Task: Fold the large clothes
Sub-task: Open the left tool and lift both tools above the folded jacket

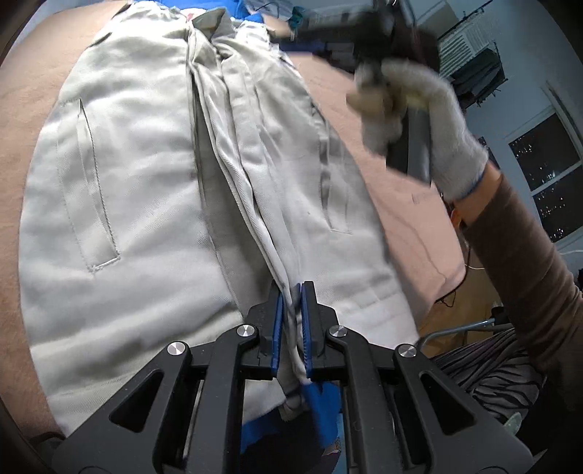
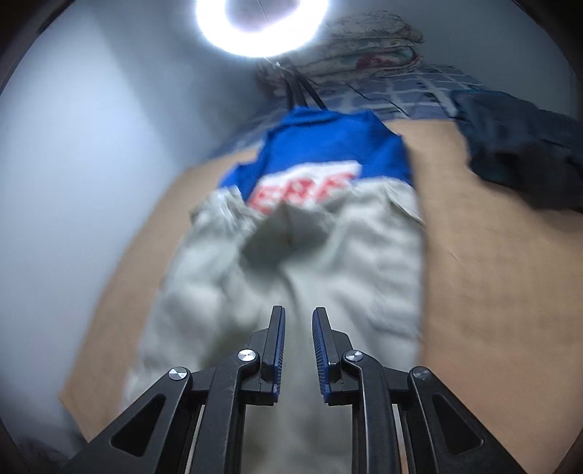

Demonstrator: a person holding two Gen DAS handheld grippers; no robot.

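Lying spread across a tan sheet [image 1: 382, 153], the pale grey coat [image 1: 138, 189] fills most of the left wrist view, its front open and the two edges gathered into long folds down the middle. A welt pocket [image 1: 96, 193] shows on the left panel and a second one on the right panel. The left claw [image 1: 291, 328] is clamped on the bunched edge of the coat, cloth pinched tight between its blue pads [image 1: 277, 328], with a bit of blue lining or cloth showing just under the fingers.

Up at the right of that view a gloved hand [image 1: 430, 124] grips the handle of the other tool, raised above the sheet and blurred; a brown sleeve [image 1: 528, 262] runs down from it. A dark window [image 1: 546, 175] stands behind.

From the right wrist view the right claw [image 2: 298, 328] hangs over the coat [image 2: 291, 273] with its fingers a little apart and nothing between them; the pads touch no cloth. The whole picture is smeared. Beyond the coat's far end lies a blue garment [image 2: 328, 146] with a white band and red letters that I cannot read, the coat overlapping its near edge. A dark garment [image 2: 524, 146] sits on the sheet to the right, apart from the coat. A ring light [image 2: 262, 25] glares at the top, beside a folded quilt [image 2: 368, 43].
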